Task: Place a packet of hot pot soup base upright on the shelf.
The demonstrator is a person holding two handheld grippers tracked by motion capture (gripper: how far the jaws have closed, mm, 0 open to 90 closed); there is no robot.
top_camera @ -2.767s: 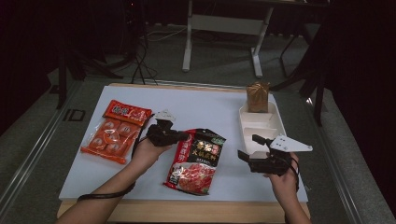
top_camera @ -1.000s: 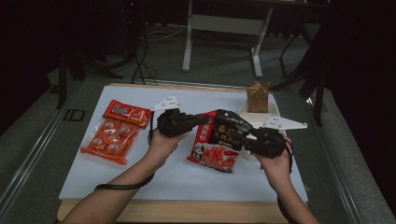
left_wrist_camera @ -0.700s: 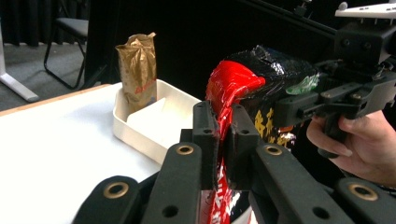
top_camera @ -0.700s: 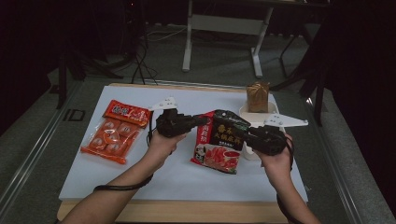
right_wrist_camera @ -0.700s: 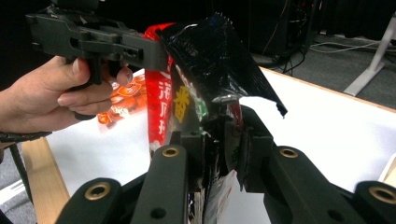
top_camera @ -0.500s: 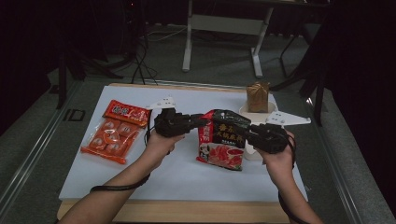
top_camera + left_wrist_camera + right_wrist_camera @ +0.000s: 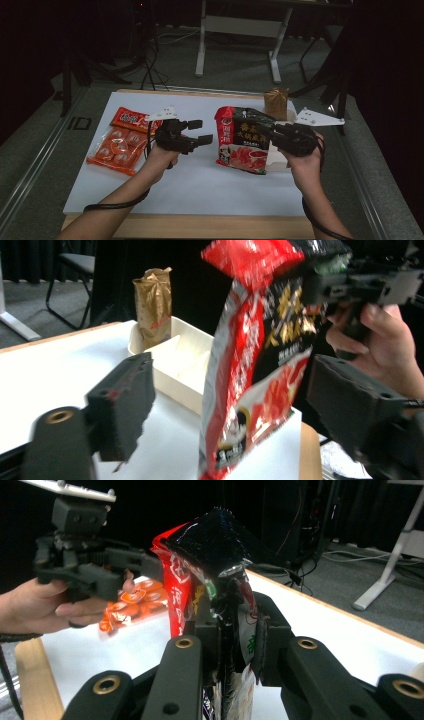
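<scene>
The red and black bag [image 7: 244, 140] hangs upright over the white table [image 7: 200, 185], at 3 o'clock from the table's middle. The right gripper [image 7: 276, 133] pinches the bag's top edge. In the right gripper view both black jaws are clamped on the crinkled black top [image 7: 220, 545].

The left gripper [image 7: 200, 132] is at 9 o'clock from the bag, just beside it. Its jaws have just been opening and now stand wide and let go. In the left gripper view the bag [image 7: 260, 365] hangs between the 2 jaws with a gap on each side, and its bottom corner is close to the table.

Behind the bag is a white tray [image 7: 175, 360]. From above, most of the tray is hidden by the bag. The left gripper view shows it better: the near part looks empty, and a gold bag [image 7: 152, 305] stands upright at the far end. I cannot tell if the gold bag is inside the tray or just behind it.

An orange packet [image 7: 120, 145] of round snacks lies flat at 9 o'clock, near the left edge. The right gripper view shows it [image 7: 135, 602] past the left hand [image 7: 40, 605].

There is bare table at 6 o'clock, up to the wooden front edge [image 7: 200, 227].
</scene>
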